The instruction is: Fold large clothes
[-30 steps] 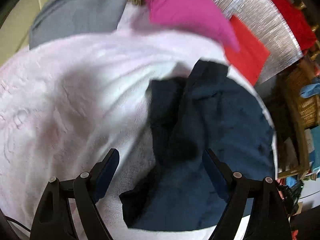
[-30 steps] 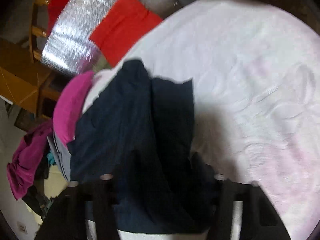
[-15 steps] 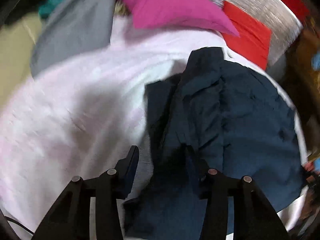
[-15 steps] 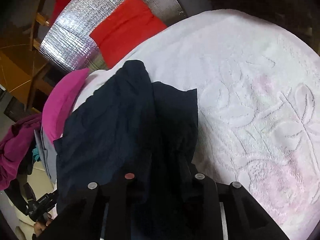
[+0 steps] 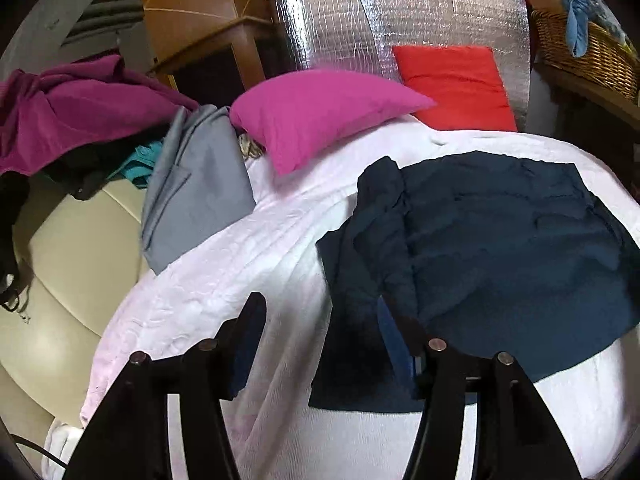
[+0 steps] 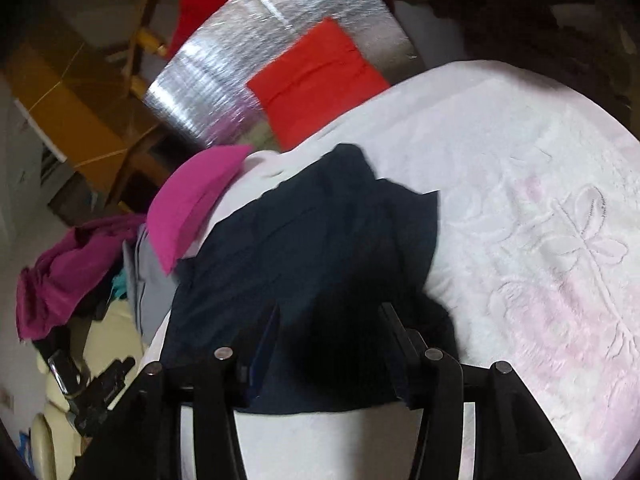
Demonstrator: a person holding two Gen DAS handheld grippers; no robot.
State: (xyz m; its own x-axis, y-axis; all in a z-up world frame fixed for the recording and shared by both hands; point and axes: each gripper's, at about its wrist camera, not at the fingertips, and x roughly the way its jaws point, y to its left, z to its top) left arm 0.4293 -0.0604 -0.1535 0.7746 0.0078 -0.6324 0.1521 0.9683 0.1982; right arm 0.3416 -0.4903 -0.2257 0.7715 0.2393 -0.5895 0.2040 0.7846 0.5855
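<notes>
A white towel [image 5: 248, 264] with a raised flower pattern and faint pink patches covers the work surface and fills the lower half of both views. Behind it, at upper centre of the left view, a silver quilted foil sheet [image 5: 400, 20] carries a red folded cloth [image 5: 452, 84]. A pink folded cloth [image 5: 316, 120] and a grey folded cloth [image 5: 196, 184] lie at the towel's far left edge, with a loose purple heap [image 5: 76, 112] at upper left and a wicker basket [image 5: 584, 56] at upper right.

The task's item, a dark navy garment [image 5: 500, 248], lies on the towel at centre right of the left view, partly folded: the main panel is flat and roughly rectangular, while a rumpled strip runs along its left side.

The left gripper [image 5: 320, 344] has its fingers wide apart, holding nothing, above the garment's near left corner. The right gripper [image 6: 332, 344] is likewise spread, with dark fabric showing between its fingers; whether it touches the cloth cannot be told, but nothing is pinched.

Judgement: the step in hand appears to be taking the near edge for the next fold. Done well, each gripper pinches a corner through all layers, with the rumpled strip smoothed flat first. The fabric looks thin and limp, so it should crease readily but sag if lifted unevenly.
</notes>
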